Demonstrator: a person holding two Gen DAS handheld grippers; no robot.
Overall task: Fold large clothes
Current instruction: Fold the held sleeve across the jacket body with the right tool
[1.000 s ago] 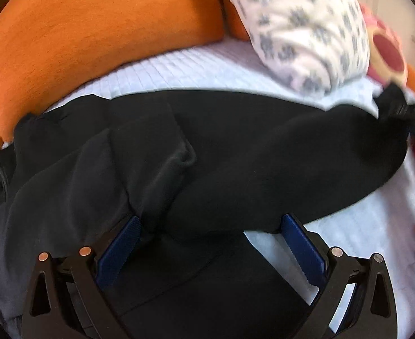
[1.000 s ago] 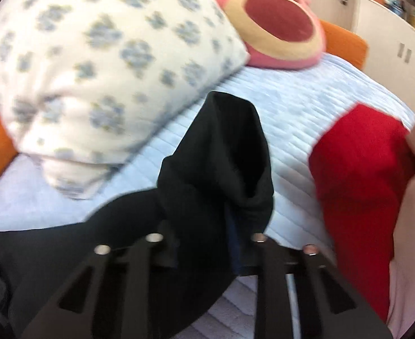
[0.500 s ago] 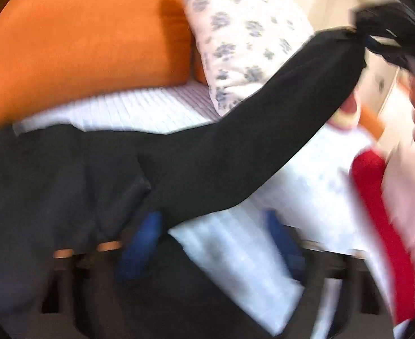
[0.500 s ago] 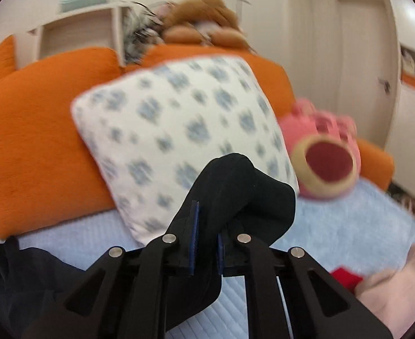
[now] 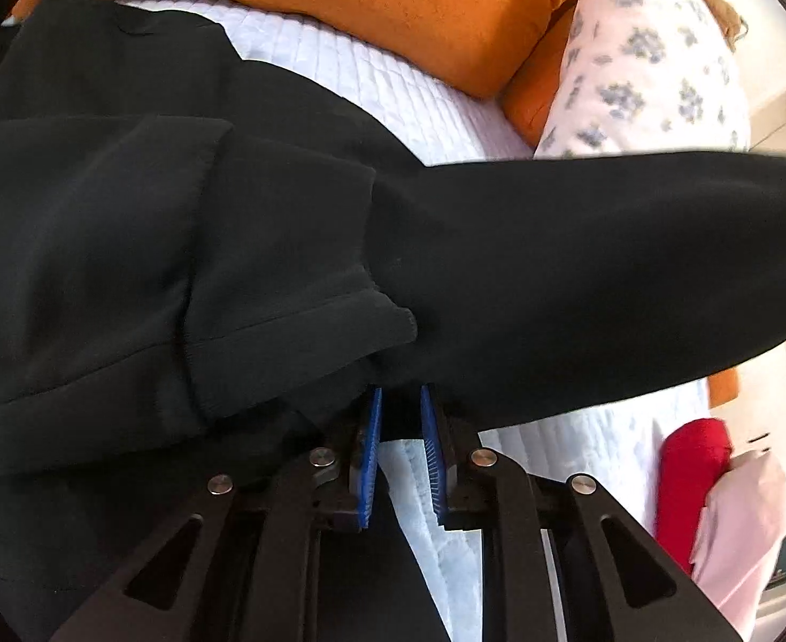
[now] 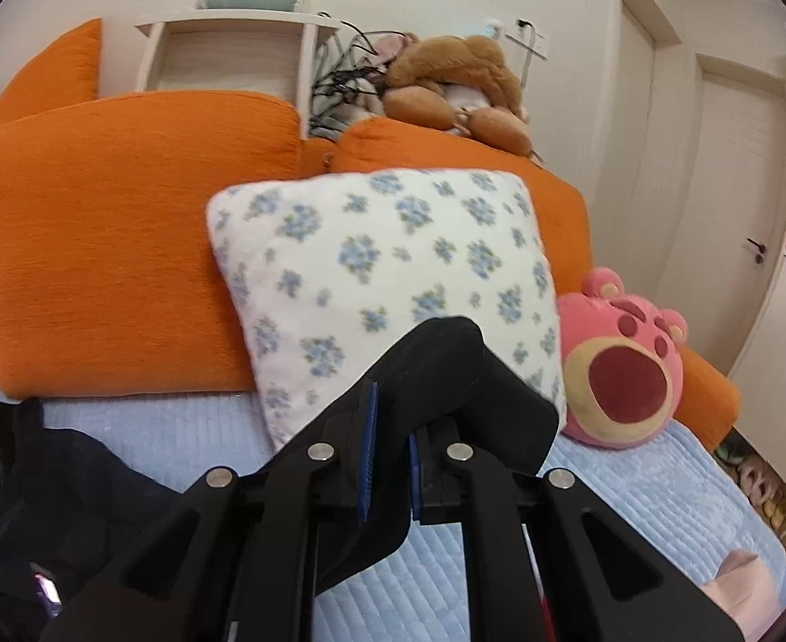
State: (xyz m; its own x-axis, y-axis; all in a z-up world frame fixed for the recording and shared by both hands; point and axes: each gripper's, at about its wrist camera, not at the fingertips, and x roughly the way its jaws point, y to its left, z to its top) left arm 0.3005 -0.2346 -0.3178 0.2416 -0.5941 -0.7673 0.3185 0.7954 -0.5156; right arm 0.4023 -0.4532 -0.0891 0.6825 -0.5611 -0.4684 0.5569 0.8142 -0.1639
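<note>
Garment (image 5: 500, 267) pinched in both left gripper (image 5: 399, 428) and right gripper (image 6: 390, 428)

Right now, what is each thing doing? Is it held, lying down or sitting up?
black garment: partly lifted, one end held up, the rest lying on the bed.
left gripper: shut on the black garment.
right gripper: shut on the garment's end.
flowered pillow: upright, leaning on the orange cushion.
pink plush bear: sitting on the bed cover.
red cloth: lying bunched.
</note>
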